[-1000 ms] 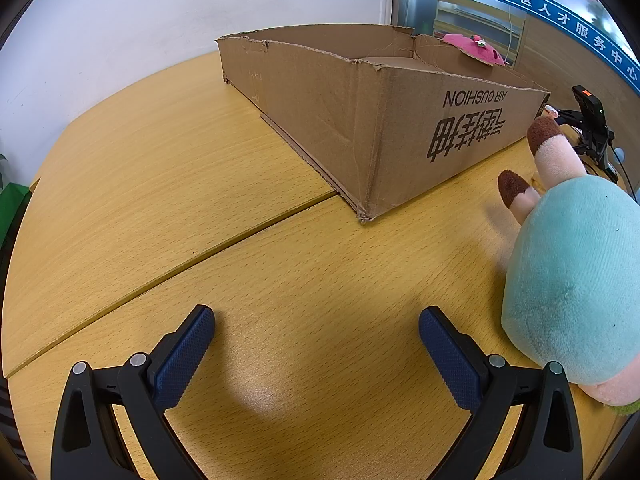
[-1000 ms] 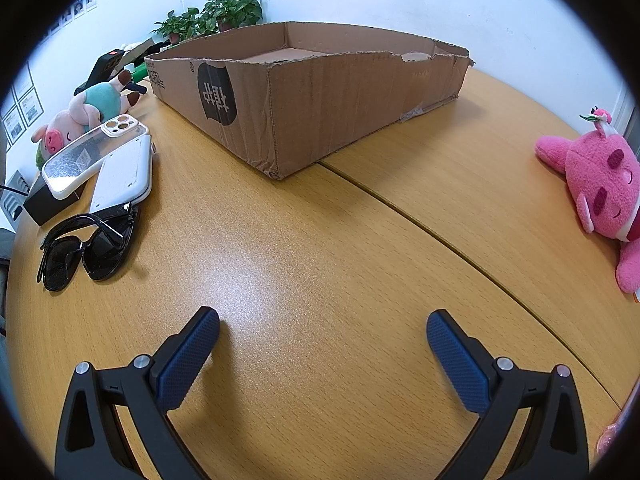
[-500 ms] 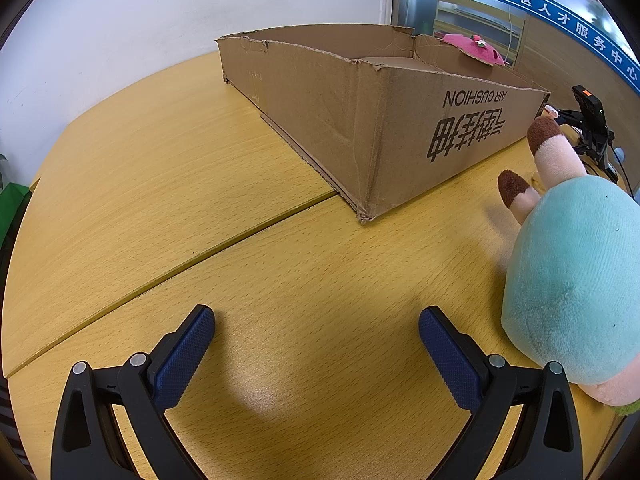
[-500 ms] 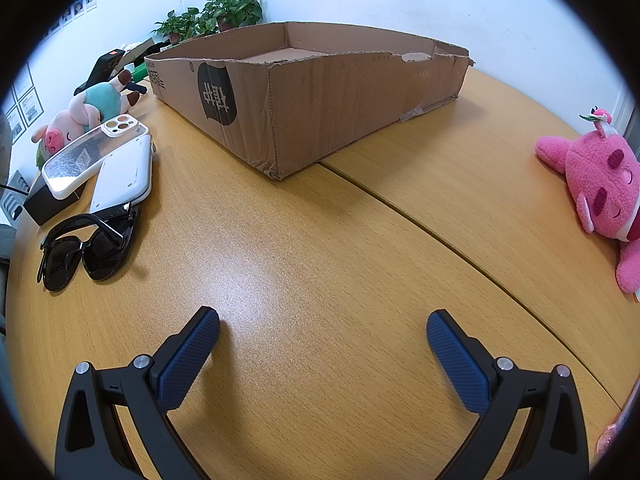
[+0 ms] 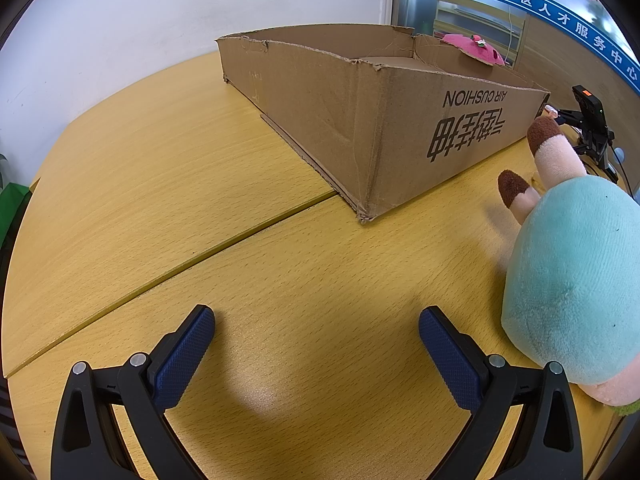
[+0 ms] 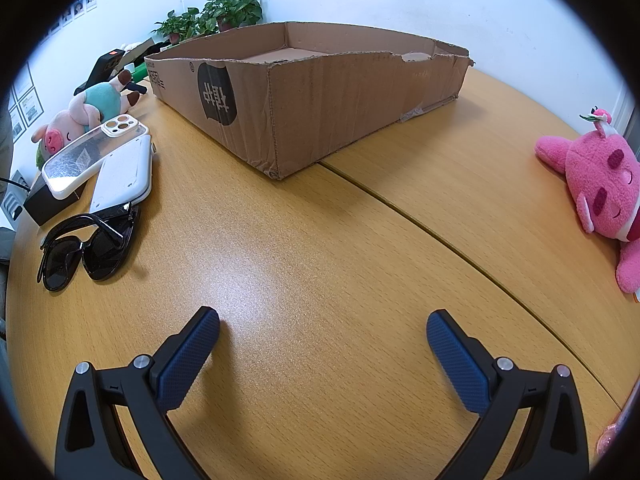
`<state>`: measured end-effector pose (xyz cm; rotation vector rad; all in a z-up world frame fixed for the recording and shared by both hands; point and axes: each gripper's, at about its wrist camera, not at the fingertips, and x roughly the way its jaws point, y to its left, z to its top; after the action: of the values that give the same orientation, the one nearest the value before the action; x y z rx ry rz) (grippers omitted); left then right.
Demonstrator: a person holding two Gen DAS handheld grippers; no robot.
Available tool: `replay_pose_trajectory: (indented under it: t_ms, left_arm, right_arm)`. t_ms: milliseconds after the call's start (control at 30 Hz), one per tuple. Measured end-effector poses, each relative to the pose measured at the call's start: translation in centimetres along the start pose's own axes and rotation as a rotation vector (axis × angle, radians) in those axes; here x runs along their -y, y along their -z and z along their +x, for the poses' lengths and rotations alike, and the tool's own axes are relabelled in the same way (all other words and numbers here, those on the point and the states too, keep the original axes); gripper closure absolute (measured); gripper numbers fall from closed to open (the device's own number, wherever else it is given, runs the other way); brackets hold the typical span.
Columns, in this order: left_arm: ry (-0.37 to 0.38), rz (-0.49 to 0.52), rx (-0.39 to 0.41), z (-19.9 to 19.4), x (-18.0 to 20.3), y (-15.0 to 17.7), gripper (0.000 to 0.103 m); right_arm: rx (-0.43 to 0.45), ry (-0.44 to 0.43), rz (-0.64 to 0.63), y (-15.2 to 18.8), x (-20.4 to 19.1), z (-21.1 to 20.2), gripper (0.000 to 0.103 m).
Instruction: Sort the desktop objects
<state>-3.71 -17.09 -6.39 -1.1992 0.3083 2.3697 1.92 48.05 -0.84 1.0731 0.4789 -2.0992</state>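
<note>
Both grippers, left (image 5: 316,320) and right (image 6: 323,322), hovered over the wooden bench (image 6: 320,248) with jaws wide and holding nothing. A cardboard box (image 6: 320,92) sat ahead; sunglasses (image 6: 80,252), phone cases (image 6: 92,148) and a pink plush (image 6: 600,184) lay around it.

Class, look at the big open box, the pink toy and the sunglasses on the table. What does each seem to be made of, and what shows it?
Box: brown corrugated cardboard, matte; torn rim, creases, printed sides.
Pink toy: soft plush fabric; fuzzy nap, stitched features.
Sunglasses: probably glossy black plastic with dark lenses; sharp highlights on the frame.
</note>
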Motion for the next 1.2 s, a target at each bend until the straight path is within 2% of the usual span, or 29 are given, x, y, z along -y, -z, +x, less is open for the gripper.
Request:
replay_pose_trajectory:
  t_ms: [1200]
  left_arm:
    - [-0.001, -0.002, 0.0, 0.13, 0.23, -0.15, 0.0]
  right_arm:
    - [0.0, 0.001, 0.001, 0.53, -0.32, 0.1, 0.0]
